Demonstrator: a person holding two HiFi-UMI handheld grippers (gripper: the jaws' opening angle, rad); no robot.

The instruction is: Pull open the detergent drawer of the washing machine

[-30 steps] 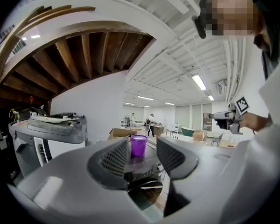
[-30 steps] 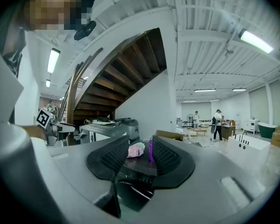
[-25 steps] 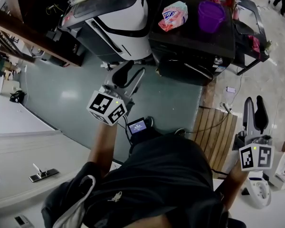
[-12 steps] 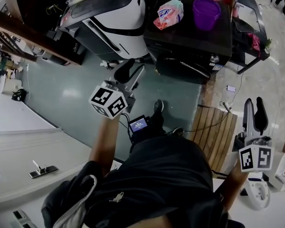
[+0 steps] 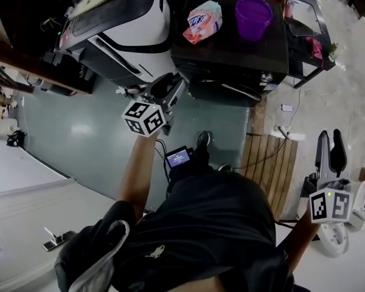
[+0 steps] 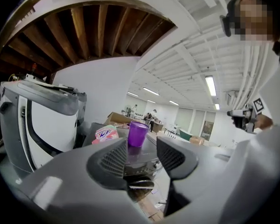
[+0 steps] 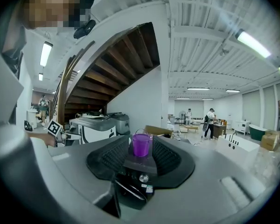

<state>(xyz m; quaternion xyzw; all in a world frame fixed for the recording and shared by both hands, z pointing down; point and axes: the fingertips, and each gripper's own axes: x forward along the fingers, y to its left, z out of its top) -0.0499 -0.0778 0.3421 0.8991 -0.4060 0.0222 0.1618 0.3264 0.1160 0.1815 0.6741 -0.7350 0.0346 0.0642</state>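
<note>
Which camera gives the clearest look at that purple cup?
The head view: the purple cup shows whole from above, on the black washing machine. Both gripper views show it side-on, small and far off.

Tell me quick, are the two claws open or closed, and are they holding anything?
Left claw: open, holding nothing.
Right claw: open, holding nothing.

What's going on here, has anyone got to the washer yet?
Not yet. A person faces the dark washing machine with a hand-held gripper in each hand. The left hand-held gripper is held out toward the machine, jaws apart and empty, not touching it. The right hand-held gripper hangs off to the side, also open and empty. A purple cup and a detergent bag sit on top.
</note>
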